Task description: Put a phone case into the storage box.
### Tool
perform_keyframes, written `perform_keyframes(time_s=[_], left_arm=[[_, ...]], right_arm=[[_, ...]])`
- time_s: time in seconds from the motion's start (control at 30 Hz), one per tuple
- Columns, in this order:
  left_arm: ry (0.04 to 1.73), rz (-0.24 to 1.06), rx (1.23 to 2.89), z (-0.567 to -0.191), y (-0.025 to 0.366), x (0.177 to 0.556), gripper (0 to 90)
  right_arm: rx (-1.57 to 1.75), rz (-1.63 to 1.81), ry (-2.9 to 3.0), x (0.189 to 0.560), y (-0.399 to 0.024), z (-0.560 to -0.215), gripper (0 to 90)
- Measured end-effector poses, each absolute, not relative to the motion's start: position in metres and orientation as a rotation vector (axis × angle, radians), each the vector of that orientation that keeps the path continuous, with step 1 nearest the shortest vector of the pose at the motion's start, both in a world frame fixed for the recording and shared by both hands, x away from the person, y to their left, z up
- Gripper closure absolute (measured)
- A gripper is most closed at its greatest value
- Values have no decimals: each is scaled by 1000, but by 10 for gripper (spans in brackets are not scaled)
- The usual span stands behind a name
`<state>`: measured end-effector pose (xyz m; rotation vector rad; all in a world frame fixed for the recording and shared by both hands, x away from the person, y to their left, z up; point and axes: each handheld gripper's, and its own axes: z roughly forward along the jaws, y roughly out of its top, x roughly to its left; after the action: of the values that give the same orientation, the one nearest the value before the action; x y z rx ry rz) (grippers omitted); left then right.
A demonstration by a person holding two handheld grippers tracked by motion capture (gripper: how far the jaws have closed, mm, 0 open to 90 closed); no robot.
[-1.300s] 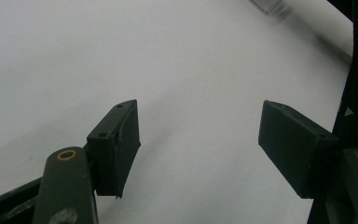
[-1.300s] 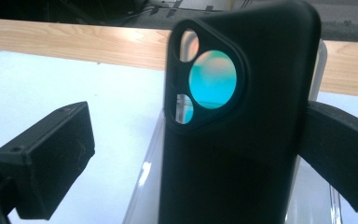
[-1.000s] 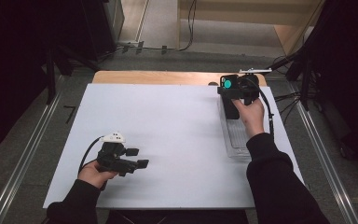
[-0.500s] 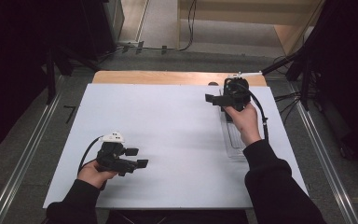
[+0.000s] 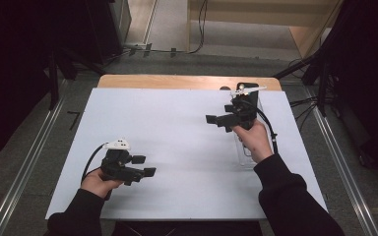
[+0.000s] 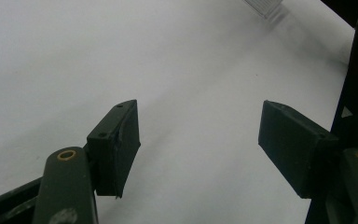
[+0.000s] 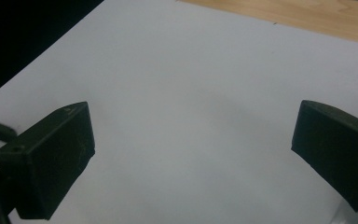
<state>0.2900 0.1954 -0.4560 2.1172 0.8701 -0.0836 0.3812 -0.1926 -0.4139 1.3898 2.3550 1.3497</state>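
Right gripper (image 5: 216, 121) held above the far right part of the white sheet (image 5: 177, 128), jaws wide apart and empty, pointing toward the sheet's middle; right gripper view has both black jaws over bare white sheet with nothing between them, wooden table edge (image 7: 298, 16) across the top; clear plastic tray (image 5: 246, 150) lies flat on the sheet under the right hand (image 5: 254, 140) and forearm, near the sheet's right edge, mostly covered by the hand, contents cannot be told; a corner of that tray (image 6: 264, 5) shows at the top of the left gripper view, well apart from the left jaws; left gripper (image 5: 144, 166) low at the near left of the sheet, jaws wide and empty, pointing right; its cable (image 5: 91, 160) loops off to the left; nothing lies between the two grippers, only bare sheet; sheet covers a wooden table (image 5: 177, 81), a wood strip showing at the far edge; grey floor around with metal rails (image 5: 27, 167) left and right, cables (image 5: 305, 103) on the floor at right, dark surroundings on both sides.
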Motion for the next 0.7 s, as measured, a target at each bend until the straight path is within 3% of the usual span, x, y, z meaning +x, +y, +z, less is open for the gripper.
perform_keyframes(time_s=[0.27,0.33,0.7], left_arm=[[872,-85,2111,-455,196,290,291],[870,-86,2110,-454,196,290,291],[855,-96,2104,-452,197,287,291]], right_arm=[[1333,1327,2463,361,-191,-418,0],[1328,1332,2462,356,-191,-418,119],[1270,1319,2541,332,-193,-425,136]])
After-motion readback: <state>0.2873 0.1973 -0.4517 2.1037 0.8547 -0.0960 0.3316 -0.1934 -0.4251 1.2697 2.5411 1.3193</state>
